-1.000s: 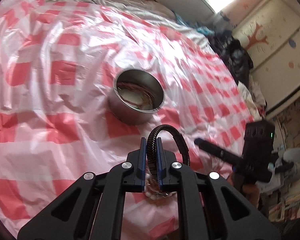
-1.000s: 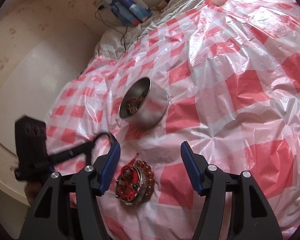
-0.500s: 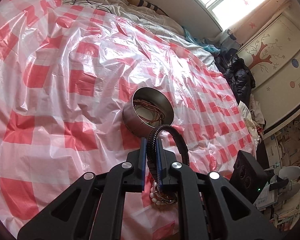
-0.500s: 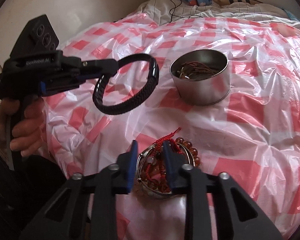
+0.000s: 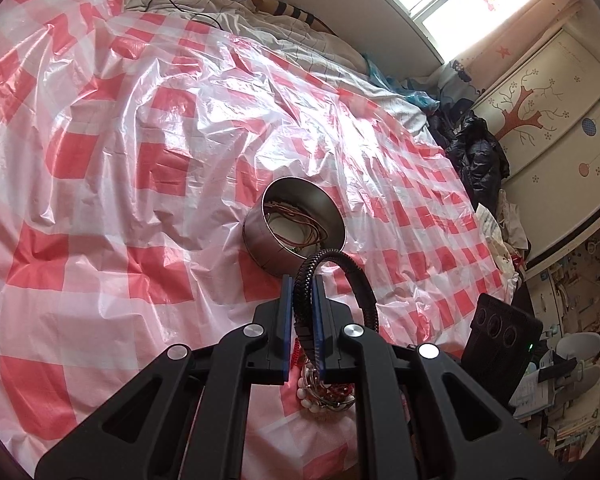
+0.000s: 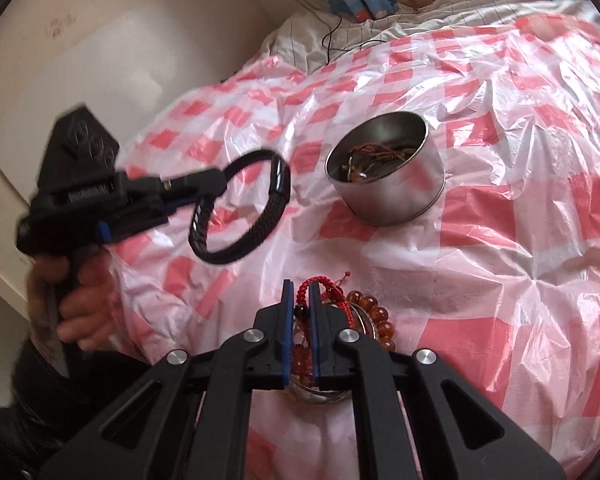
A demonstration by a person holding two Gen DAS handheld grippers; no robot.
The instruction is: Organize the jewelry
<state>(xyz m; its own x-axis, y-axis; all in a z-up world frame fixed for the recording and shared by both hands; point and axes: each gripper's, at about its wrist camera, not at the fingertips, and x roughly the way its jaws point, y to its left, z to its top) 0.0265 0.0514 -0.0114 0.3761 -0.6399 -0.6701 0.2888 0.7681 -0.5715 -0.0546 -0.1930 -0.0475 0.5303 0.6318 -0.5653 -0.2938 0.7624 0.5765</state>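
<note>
My left gripper (image 5: 300, 292) is shut on a black braided bracelet (image 5: 350, 272) and holds it in the air, short of a round metal tin (image 5: 276, 248) that holds several cords and bracelets. In the right wrist view the left gripper (image 6: 204, 186) and its bracelet (image 6: 240, 208) hang left of the tin (image 6: 388, 196). My right gripper (image 6: 300, 304) is shut on a red cord bracelet (image 6: 320, 286) from a pile of amber bead bracelets (image 6: 376, 316) and a metal bangle on the bed.
A crinkled red-and-white checked plastic sheet (image 5: 140, 160) covers the bed. White bedding and cables (image 6: 340, 20) lie at the far end. Dark clothes (image 5: 476, 148) and a wardrobe (image 5: 560, 120) stand beside the bed. The right gripper's body (image 5: 500, 344) shows at the right.
The right gripper came down over the bracelet pile and closed on the red cord bracelet. The left gripper has lifted the black bracelet higher, toward the tin.
</note>
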